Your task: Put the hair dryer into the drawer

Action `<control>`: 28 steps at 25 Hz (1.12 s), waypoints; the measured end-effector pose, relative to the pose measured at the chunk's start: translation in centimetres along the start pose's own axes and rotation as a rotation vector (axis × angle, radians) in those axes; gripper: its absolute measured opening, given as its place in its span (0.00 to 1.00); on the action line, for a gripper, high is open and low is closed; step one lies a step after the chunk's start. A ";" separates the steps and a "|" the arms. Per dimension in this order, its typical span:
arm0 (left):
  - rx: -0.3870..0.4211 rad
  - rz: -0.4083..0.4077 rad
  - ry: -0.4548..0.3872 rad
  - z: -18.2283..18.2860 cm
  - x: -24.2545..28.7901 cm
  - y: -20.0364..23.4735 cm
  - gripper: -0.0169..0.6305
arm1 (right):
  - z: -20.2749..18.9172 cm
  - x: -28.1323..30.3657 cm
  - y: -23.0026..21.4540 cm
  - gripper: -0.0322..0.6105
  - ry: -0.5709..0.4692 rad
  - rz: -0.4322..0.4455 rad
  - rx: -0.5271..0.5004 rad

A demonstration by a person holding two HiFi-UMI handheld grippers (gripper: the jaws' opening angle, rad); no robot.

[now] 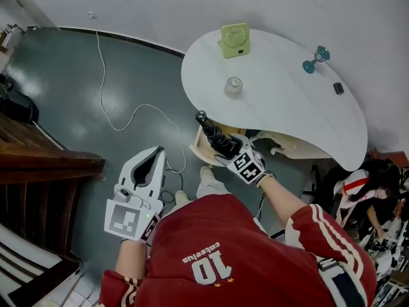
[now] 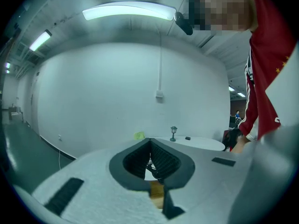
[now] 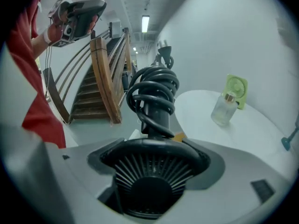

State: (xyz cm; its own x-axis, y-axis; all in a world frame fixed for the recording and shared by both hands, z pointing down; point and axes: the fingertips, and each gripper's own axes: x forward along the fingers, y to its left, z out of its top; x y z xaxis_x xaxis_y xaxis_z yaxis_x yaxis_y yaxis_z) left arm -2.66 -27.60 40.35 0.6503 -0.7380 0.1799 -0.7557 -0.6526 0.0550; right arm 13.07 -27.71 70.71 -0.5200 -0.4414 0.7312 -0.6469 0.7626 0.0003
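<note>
The hair dryer [image 1: 213, 133] is clamped in the right gripper [image 1: 225, 148], just above the open drawer [image 1: 199, 151] under the table [image 1: 281, 101]. I judge the next move is lowering it inside, then releasing. The left gripper [image 1: 152, 162] has its jaws together and is empty.

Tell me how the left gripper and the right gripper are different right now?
The right gripper is shut on the black hair dryer; the left gripper holds nothing, its fingers closed together. The right gripper reaches by the white table edge; the left gripper hangs away from it, over the floor. Both are hand-held and carry a square marker cube.
</note>
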 end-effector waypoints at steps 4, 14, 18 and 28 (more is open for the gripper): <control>-0.009 0.034 0.014 -0.6 -0.1 0.4 0.03 | -2.1 2.5 -0.3 0.65 0.070 0.043 -0.020; -0.043 0.099 0.055 -2.5 -0.4 2.3 0.03 | -6.6 8.0 -1.1 0.65 0.251 0.086 -0.046; -0.048 0.104 0.066 -2.7 -0.1 2.2 0.03 | -7.9 9.2 -1.4 0.65 0.310 0.096 -0.049; -0.051 0.113 0.083 -3.6 -0.6 2.2 0.03 | -10.3 11.6 -2.6 0.65 0.417 0.057 -0.038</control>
State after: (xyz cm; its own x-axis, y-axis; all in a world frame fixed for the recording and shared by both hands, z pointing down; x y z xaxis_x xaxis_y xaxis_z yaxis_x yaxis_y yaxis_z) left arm -5.01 -27.95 43.85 0.5537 -0.7882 0.2688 -0.8282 -0.5549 0.0787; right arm 14.54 -29.94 86.22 -0.2795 -0.1747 0.9441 -0.5986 0.8005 -0.0291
